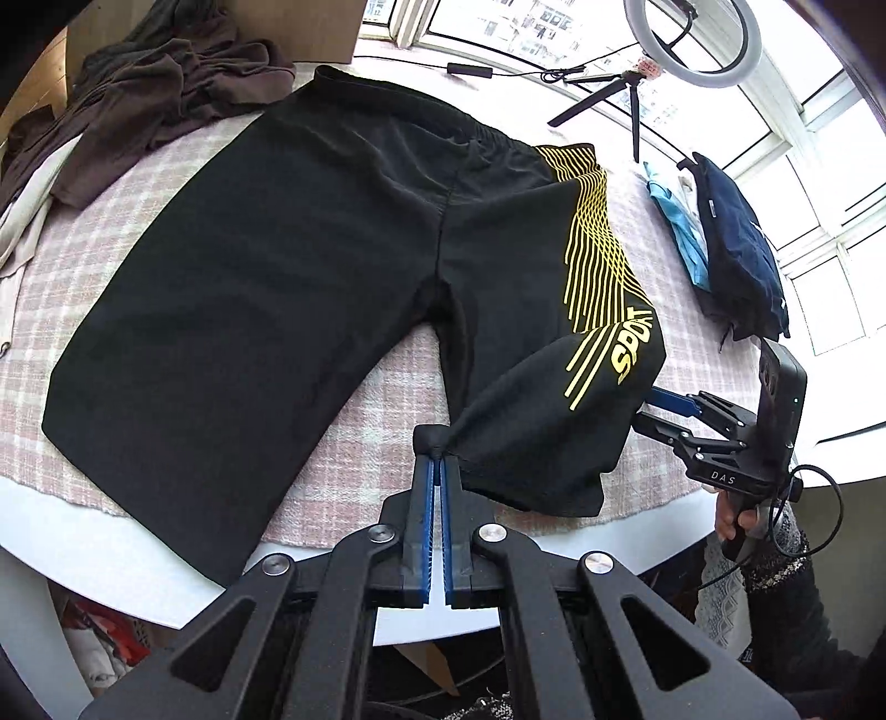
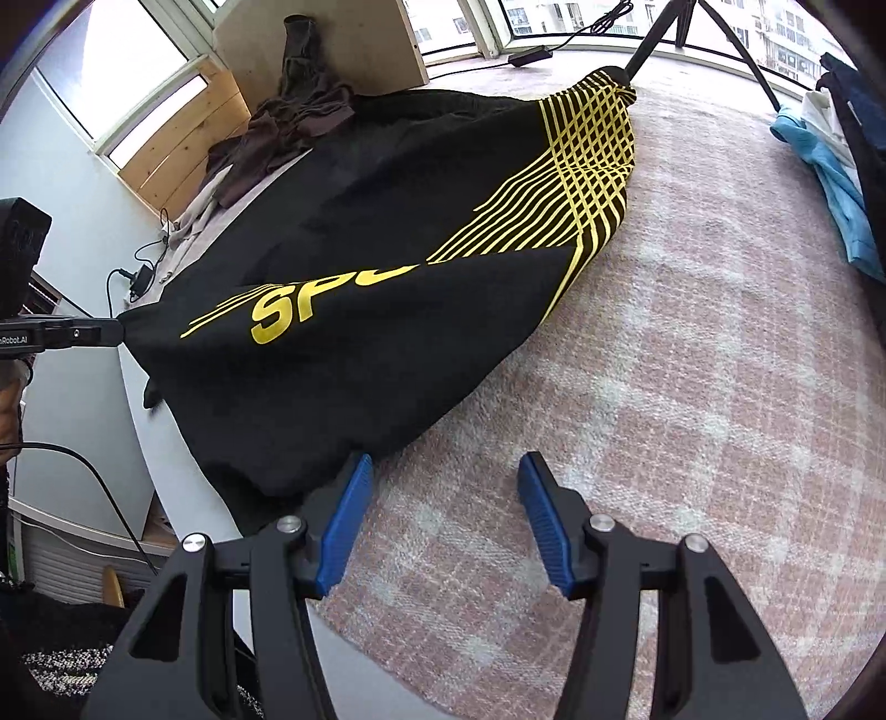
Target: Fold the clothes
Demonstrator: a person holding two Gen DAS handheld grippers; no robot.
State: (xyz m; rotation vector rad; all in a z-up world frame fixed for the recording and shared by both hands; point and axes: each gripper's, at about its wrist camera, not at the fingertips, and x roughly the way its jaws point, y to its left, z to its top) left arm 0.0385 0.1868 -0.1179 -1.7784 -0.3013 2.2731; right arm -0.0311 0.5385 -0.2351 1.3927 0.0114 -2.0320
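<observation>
A pair of black sport shorts [image 1: 288, 266] lies spread on the pink-and-white checked tablecloth [image 1: 354, 443] that covers a round white table [image 1: 111, 554]. The waistband points toward the far, window-side edge of the table, and the two legs run toward the near edge. One leg lies flat and reaches past the cloth's near edge onto the bare white rim. The other leg carries yellow line graphics and the word "SPORT" [image 1: 631, 349], and its hem end is lifted and curled over.

The left gripper [image 1: 440, 459] is clenched on a bunched inner hem corner of that printed leg, with the blue pads [image 1: 426, 498] pressed nearly together and a knot of black fabric sticking out above the tips. In the right wrist view the same gripper [image 2: 119, 331] comes in from the left edge, with the fabric pulled to a point at its tip.

The right gripper [image 2: 446, 471] is released, its blue pads [image 2: 346, 526] spread wide. It sits low over the tablecloth, and its left finger is just beside the outer hem of the printed leg, seemingly touching the cloth's edge; nothing lies between the fingers. In the left wrist view it [image 1: 650, 407] reaches in from the table's right edge to the leg's outer side.

A heap of brown clothes [image 1: 166, 83] lies at the far left edge of the table. A stack of folded garments, navy [image 1: 736, 243] over light blue [image 1: 678, 221], sits at the right edge. A ring light on a small tripod [image 1: 692, 39] stands at the far edge.
</observation>
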